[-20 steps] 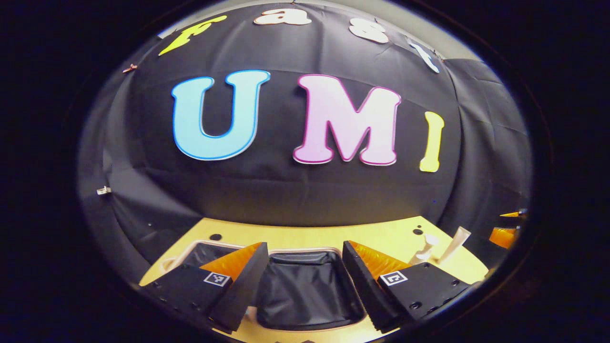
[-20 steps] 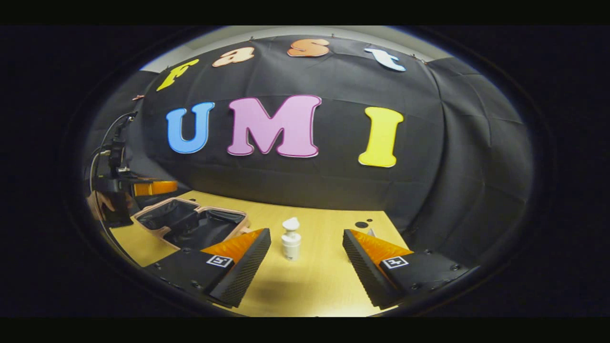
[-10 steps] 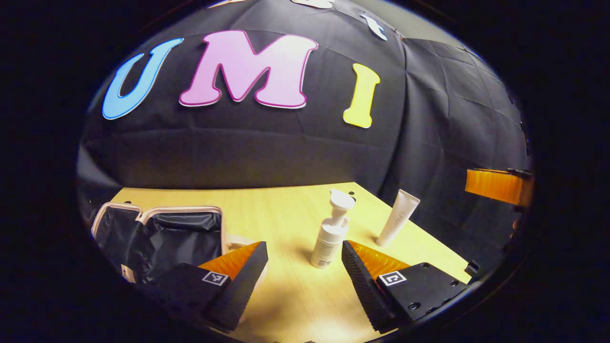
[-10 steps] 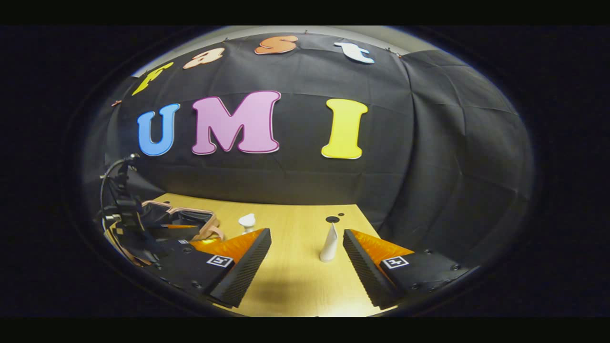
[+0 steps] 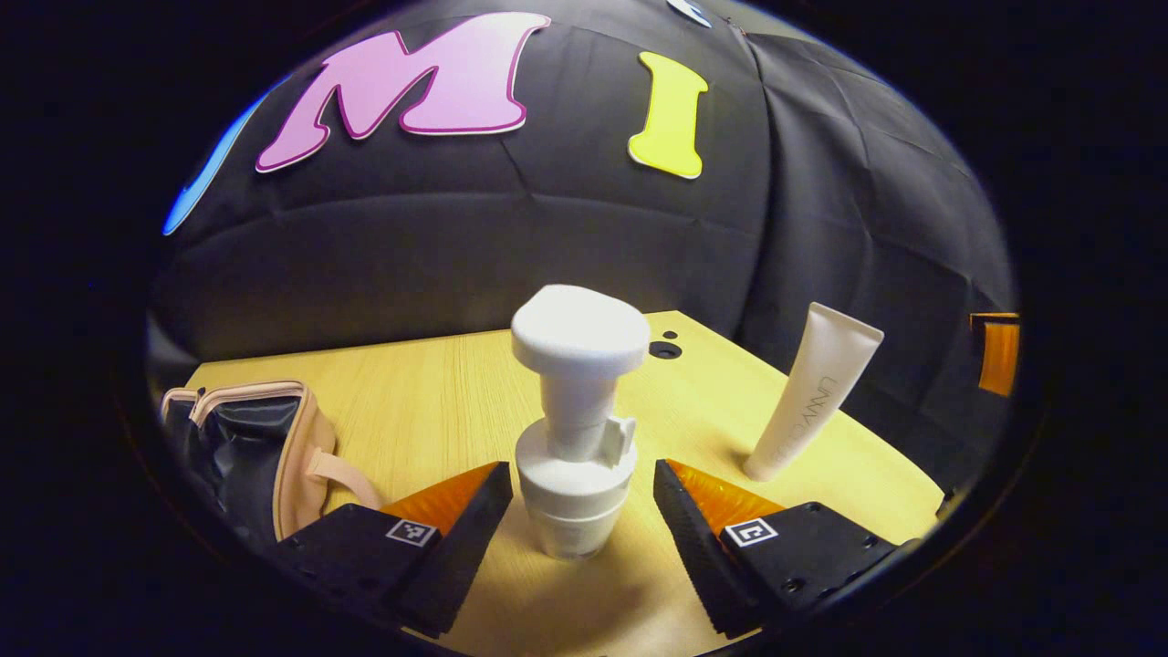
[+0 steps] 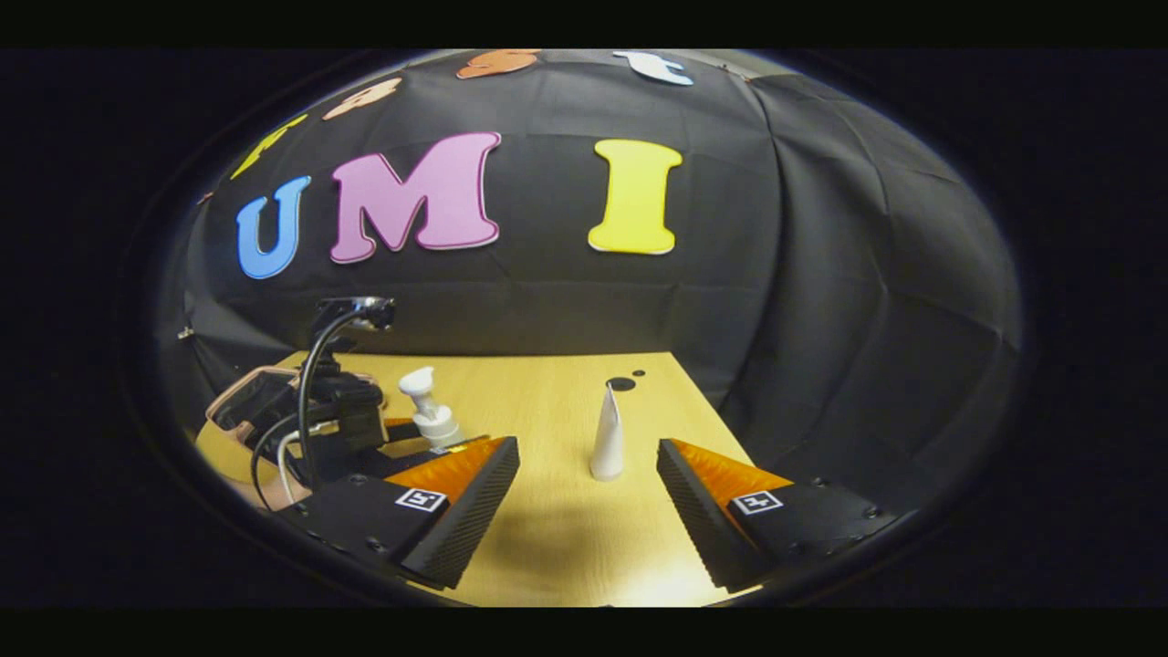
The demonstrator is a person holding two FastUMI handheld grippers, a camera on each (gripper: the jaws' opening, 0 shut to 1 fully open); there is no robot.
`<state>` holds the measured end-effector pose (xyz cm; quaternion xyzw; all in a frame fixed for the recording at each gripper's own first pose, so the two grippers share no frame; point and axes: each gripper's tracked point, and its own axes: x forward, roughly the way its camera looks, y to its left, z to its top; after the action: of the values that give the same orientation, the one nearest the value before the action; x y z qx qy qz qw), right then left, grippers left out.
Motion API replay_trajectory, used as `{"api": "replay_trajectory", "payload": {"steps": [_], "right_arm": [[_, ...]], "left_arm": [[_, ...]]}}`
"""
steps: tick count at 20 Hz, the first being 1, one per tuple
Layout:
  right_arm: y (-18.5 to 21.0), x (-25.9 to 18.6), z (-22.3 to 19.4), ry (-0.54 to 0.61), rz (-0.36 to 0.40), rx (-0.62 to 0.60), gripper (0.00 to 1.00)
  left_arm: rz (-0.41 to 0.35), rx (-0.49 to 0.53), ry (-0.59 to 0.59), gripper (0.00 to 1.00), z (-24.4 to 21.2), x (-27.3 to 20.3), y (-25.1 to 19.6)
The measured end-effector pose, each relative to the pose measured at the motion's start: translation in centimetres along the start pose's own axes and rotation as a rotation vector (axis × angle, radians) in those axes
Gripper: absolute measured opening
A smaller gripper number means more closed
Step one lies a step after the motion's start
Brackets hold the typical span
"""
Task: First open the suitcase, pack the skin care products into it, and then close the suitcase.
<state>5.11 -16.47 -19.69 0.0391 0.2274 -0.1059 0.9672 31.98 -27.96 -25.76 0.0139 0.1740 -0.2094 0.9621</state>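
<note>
The white pump bottle (image 5: 573, 429) stands upright on the bench (image 5: 429, 401), right between the fingers of my left gripper (image 5: 577, 511), which is spread wide with a gap on each side of the bottle, not yet touching it. The white tube (image 5: 812, 392) stands on its cap to the bottle's right, leaning a little, apart from it. The suitcase (image 5: 265, 447) lies open at the bench's left edge, its dark lining showing inside the pink rim. My right gripper (image 6: 584, 502) is also spread wide and holds nothing, with the tube (image 6: 607, 433) standing just ahead of its fingers.
</note>
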Motion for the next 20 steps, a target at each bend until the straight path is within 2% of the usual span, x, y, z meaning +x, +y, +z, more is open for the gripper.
{"api": "replay_trajectory", "payload": {"steps": [1,3,4,5,10,13,15,16,17,19,20], "right_arm": [[-0.1,1.0,-0.7,0.016,-0.001,-0.001,0.97],[-0.1,3.1,-2.3,0.067,0.005,0.0,0.97],[-0.2,4.1,-2.8,0.082,-0.001,0.004,0.98],[-0.4,5.3,-3.2,0.096,-0.006,0.011,0.98],[-1.6,10.5,-5.1,0.114,-0.045,0.064,0.98],[-2.1,13.2,-6.7,0.148,-0.056,0.098,0.97],[-2.4,14.7,-7.6,0.167,-0.069,0.113,0.96],[-2.5,15.1,-8.0,0.169,-0.072,0.12,0.92],[-2.4,15.7,-8.2,0.17,-0.069,0.127,0.92],[-2.4,16.6,-8.7,0.18,-0.067,0.133,0.84],[-2.4,17.0,-9.1,0.191,-0.065,0.138,0.73]], "left_arm": [[-0.001,-0.014,0.014,0.99,-0.4,0.7,0.0],[0.034,-0.014,0.038,0.89,-1.2,1.8,0.6],[0.045,-0.008,0.04,0.71,-1.5,2.4,0.8],[0.047,-0.003,0.047,0.66,-1.7,2.6,0.9],[0.019,-0.014,0.045,0.62,-1.9,2.6,1.2],[0.019,-0.005,0.043,0.65,-2.1,2.3,1.9],[0.011,0.011,0.055,0.59,-2.5,2.2,2.0],[0.009,0.019,0.053,0.63,-2.4,2.2,2.0],[0.009,0.021,0.058,0.63,-2.4,2.2,2.0],[0.01,0.017,0.055,0.63,-2.5,2.2,2.0],[0.011,0.015,0.054,0.63,-2.4,2.1,2.0]]}}
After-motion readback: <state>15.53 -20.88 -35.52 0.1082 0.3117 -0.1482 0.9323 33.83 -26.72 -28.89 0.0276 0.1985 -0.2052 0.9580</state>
